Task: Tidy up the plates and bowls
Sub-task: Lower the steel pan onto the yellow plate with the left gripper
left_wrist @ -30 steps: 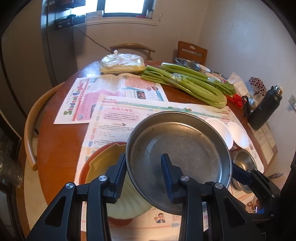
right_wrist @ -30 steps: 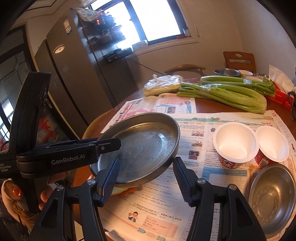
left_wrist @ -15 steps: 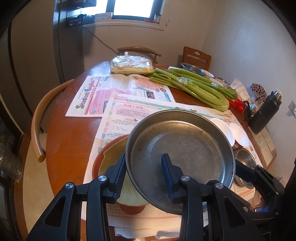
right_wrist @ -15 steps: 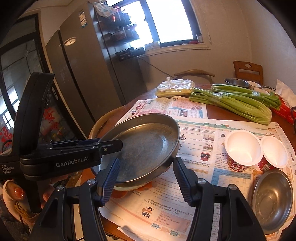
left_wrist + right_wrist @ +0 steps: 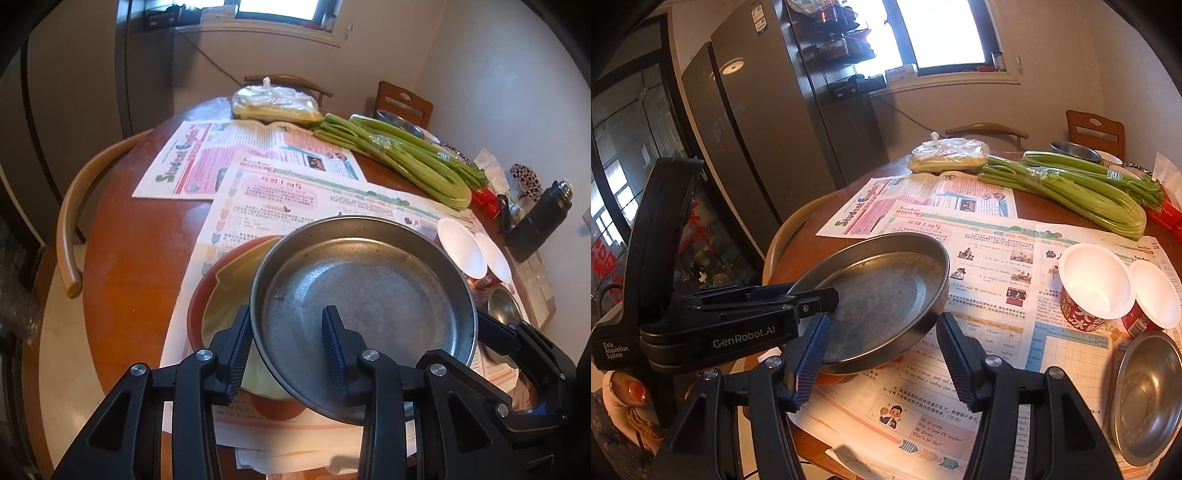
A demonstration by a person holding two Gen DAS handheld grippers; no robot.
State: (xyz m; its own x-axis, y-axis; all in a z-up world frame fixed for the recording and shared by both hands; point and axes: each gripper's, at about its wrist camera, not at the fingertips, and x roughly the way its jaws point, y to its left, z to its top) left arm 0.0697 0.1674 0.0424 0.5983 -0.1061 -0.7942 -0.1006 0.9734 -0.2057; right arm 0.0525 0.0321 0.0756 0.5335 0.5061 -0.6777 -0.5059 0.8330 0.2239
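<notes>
Steel plate (image 5: 369, 295), round and shallow, is held in the air by both grippers, a little tilted, over the near part of the round wooden table (image 5: 140, 266). The left gripper (image 5: 286, 341) is closed narrow on the near rim of the plate: one finger is outside the rim and the other lies on the inside. The right gripper (image 5: 882, 336) holds the opposite edge, its jaws standing moderately apart with the rim between them and both pads against it. Directly under the plate sits a yellow bowl (image 5: 236, 295) inside a red-brown bowl (image 5: 197, 306), both on a newspaper (image 5: 295, 195) that covers this side of the table. To the right of the plate stand two white cups (image 5: 1097, 284) with red print, touching each other, and just beside them a small steel bowl (image 5: 1145, 395). Farther back lie a bundle of celery (image 5: 399, 162) and a tied plastic bag (image 5: 273, 103). A black bottle (image 5: 539, 221) stands at the right edge. A wooden chair (image 5: 77, 206) is at the left side.
</notes>
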